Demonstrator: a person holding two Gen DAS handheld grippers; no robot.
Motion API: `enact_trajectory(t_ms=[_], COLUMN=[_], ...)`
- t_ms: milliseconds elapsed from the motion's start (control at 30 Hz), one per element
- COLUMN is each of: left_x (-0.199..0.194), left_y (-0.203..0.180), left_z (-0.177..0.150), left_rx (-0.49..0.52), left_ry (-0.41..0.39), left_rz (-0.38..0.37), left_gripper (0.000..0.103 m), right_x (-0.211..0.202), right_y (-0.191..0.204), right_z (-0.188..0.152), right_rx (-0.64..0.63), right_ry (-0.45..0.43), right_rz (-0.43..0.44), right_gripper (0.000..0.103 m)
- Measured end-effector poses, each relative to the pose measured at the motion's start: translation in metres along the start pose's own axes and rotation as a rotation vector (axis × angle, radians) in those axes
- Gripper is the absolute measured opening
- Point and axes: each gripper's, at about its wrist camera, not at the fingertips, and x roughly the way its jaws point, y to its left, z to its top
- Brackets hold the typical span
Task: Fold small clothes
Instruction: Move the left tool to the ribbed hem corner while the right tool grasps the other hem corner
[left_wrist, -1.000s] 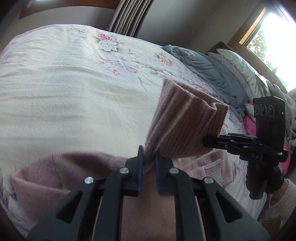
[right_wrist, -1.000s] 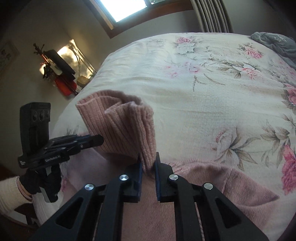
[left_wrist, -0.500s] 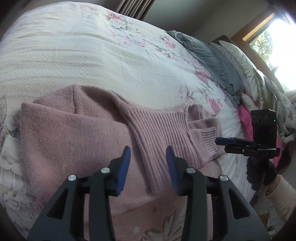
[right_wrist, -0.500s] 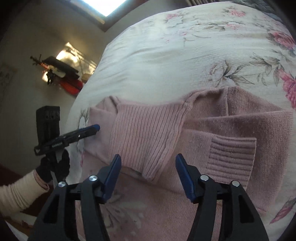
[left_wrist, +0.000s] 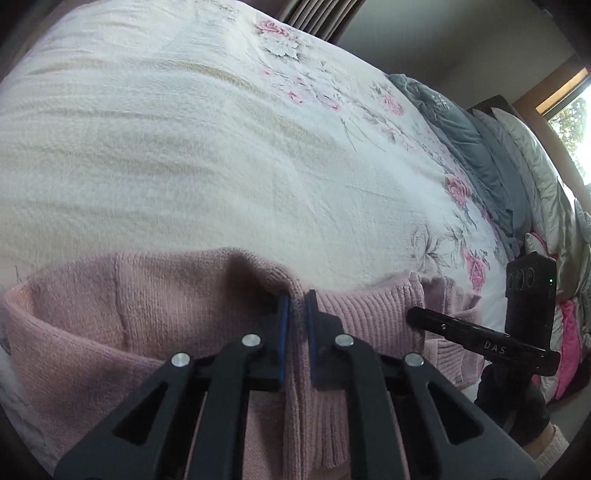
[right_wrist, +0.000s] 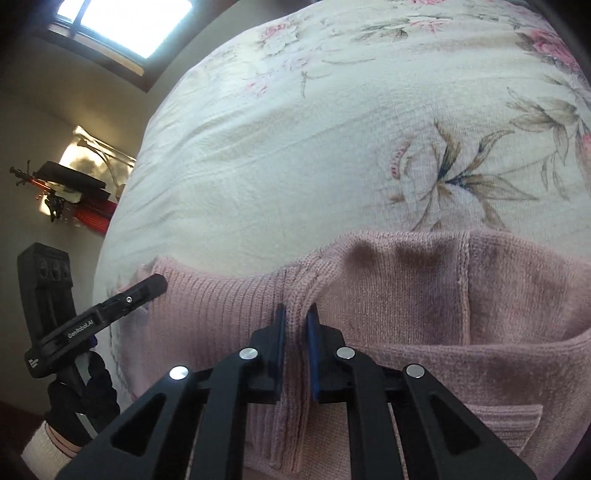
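Note:
A pink knit sweater (left_wrist: 147, 317) lies partly folded on the near part of a floral bedspread (left_wrist: 221, 147). My left gripper (left_wrist: 295, 301) is shut on a raised pinch of knit at the sweater's far edge, beside the ribbed band (left_wrist: 369, 314). In the right wrist view the right gripper (right_wrist: 297, 314) is likewise shut on a pinch of the sweater (right_wrist: 443, 295) where ribbing meets plain knit. Each view shows the other gripper side-on at the sweater's end: the right gripper (left_wrist: 412, 314) and the left gripper (right_wrist: 157, 282), both held by gloved hands.
Grey blankets (left_wrist: 472, 140) and pale pillows (left_wrist: 535, 166) pile up at the bed's right side, with a bright pink item (left_wrist: 569, 332) below them. A wall shelf with red objects (right_wrist: 74, 199) hangs left of the bed. Open bedspread (right_wrist: 332, 129) stretches beyond the sweater.
A second ago both grippers held the ribbed band lifted. Half a second ago they stood open above the flat sweater. Now both are lower and shut on the sweater's far edge.

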Motion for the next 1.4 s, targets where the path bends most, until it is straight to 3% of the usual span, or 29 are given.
enact_trajectory(t_ms=[67, 133, 267, 333, 500, 633, 733, 800, 933, 1167, 1400], left_x=[0.008, 0.003, -0.041, -0.068, -0.12, -0.159, -0.187, -0.203, -0.231, -0.242, -0.222], left_y=[0.007, 0.01, 0.012, 0.015, 0.029, 0.038, 0.049, 0.052, 0.057, 0.065, 0.074], left_z=[-0.004, -0.015, -0.055, -0.087, -0.185, -0.26, -0.302, -0.325, -0.363, -0.406, -0.424], left_rx=[-0.017, -0.007, 0.034, 0.046, 0.052, 0.045, -0.013, -0.026, -0.053, -0.095, -0.131], left_ry=[0.049, 0.055, -0.018, -0.04, 0.0, 0.076, 0.114, 0.134, 0.16, 0.214, 0.274], left_rz=[0.004, 0.016, 0.033, 0.058, 0.192, 0.277, 0.304, 0.338, 0.339, 0.326, 0.303], left_gripper=[0.008, 0.016, 0.024, 0.037, 0.041, 0.043, 0.045, 0.045, 0.049, 0.053, 0.053], right_x=[0.008, 0.003, -0.041, -0.061, -0.098, -0.128, -0.155, -0.174, -0.202, -0.208, -0.183], right_y=[-0.001, 0.0, 0.004, 0.005, 0.002, -0.009, -0.01, -0.016, -0.031, -0.064, -0.09], right_z=[0.0, -0.007, -0.046, -0.08, -0.195, -0.278, -0.322, -0.345, -0.388, -0.438, -0.446], right_rx=[-0.008, -0.024, -0.031, -0.046, -0.066, 0.038, 0.066, 0.102, 0.113, 0.23, 0.319], right_ry=[0.035, 0.025, -0.072, -0.084, -0.027, 0.031, 0.034, 0.037, 0.077, 0.121, 0.153], right_rz=[-0.039, -0.051, -0.007, -0.004, -0.083, -0.078, -0.135, -0.148, -0.221, -0.21, -0.161], right_gripper=[0.011, 0.015, 0.026, 0.027, 0.032, 0.038, 0.049, 0.051, 0.064, 0.064, 0.065])
